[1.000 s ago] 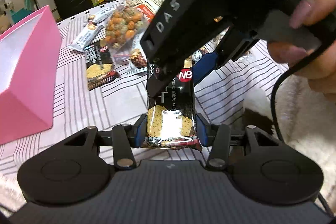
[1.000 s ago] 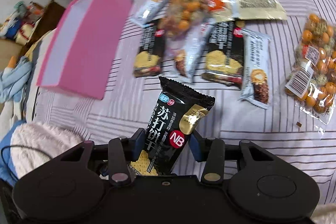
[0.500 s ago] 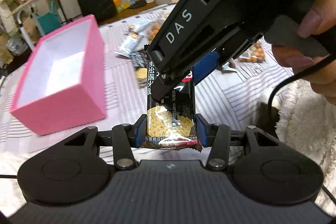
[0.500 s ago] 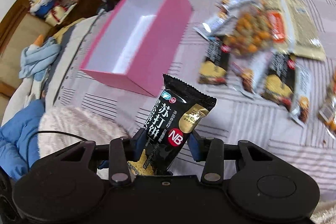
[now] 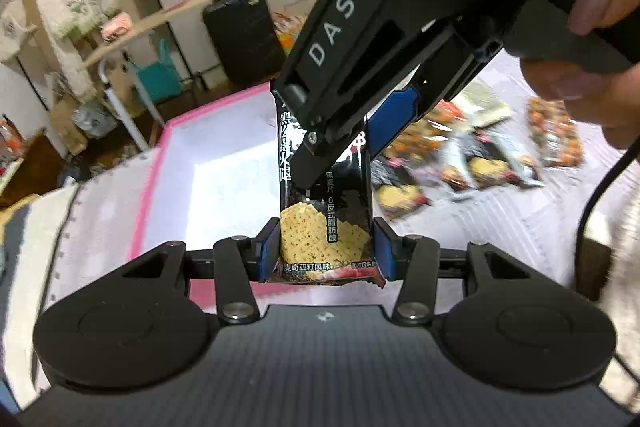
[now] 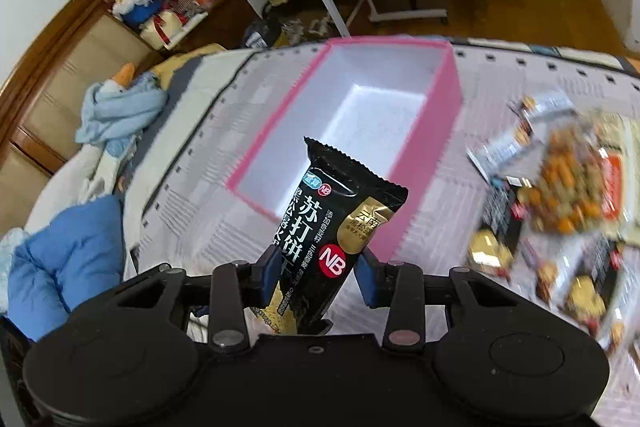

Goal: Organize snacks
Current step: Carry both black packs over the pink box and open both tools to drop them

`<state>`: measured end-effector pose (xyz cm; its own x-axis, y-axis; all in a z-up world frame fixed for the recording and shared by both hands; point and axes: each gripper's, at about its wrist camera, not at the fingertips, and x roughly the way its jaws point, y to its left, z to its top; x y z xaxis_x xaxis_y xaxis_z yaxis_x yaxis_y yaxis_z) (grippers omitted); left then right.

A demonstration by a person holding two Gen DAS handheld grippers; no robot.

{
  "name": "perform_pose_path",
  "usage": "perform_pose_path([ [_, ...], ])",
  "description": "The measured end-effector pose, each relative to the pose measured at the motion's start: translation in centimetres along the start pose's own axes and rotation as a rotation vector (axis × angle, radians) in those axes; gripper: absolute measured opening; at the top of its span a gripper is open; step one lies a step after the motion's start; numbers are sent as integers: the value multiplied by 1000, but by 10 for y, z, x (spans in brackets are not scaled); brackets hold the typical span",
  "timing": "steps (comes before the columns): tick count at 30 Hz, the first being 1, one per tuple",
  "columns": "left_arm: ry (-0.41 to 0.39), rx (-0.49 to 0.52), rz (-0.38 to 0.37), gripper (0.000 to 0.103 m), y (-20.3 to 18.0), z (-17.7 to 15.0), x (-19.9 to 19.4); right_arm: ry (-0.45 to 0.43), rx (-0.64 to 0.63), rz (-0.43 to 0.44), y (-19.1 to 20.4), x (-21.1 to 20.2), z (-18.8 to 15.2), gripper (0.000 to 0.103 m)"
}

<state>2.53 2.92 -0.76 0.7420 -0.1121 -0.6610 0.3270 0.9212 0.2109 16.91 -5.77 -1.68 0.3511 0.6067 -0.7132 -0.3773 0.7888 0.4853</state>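
Note:
A black cracker packet [image 5: 324, 223] stands upright between the blue pads of my left gripper [image 5: 326, 251], which is shut on its lower end. My right gripper [image 6: 318, 275] is shut on the same packet [image 6: 332, 227] higher up; its black body crosses the left wrist view from the upper right. The open pink box [image 6: 452, 115] with a white inside lies just beyond the packet in both views [image 5: 160, 163]. The packet hangs above the box's near edge.
Several other snack packets [image 6: 568, 195] lie spread on the striped cloth [image 6: 208, 163] to the right of the box, also in the left wrist view [image 5: 480, 163]. Bedding and a blue garment [image 6: 64, 259] lie at the left. A black suitcase [image 5: 244, 35] stands behind.
Both grippers, still holding the packet, have moved left from over the snack pile toward the pink box, which now lies right behind the packet.

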Motion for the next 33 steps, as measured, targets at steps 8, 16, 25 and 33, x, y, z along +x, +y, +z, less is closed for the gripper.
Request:
perform_pose_path([
  [8, -30, -46, 35, 47, 51, 30, 63, -34, -36, -28, -9, 52, 66, 46],
  [16, 37, -94, -21, 46, 96, 43, 163, -32, 28, -1, -49, 126, 97, 45],
  [25, 110, -163, -127, 47, 118, 46, 230, 13, -5, -192, -50, 162, 115, 48],
  [33, 129, -193, -115, 63, 118, 53, 223, -78, -68, -230, -46, 115, 104, 56],
])
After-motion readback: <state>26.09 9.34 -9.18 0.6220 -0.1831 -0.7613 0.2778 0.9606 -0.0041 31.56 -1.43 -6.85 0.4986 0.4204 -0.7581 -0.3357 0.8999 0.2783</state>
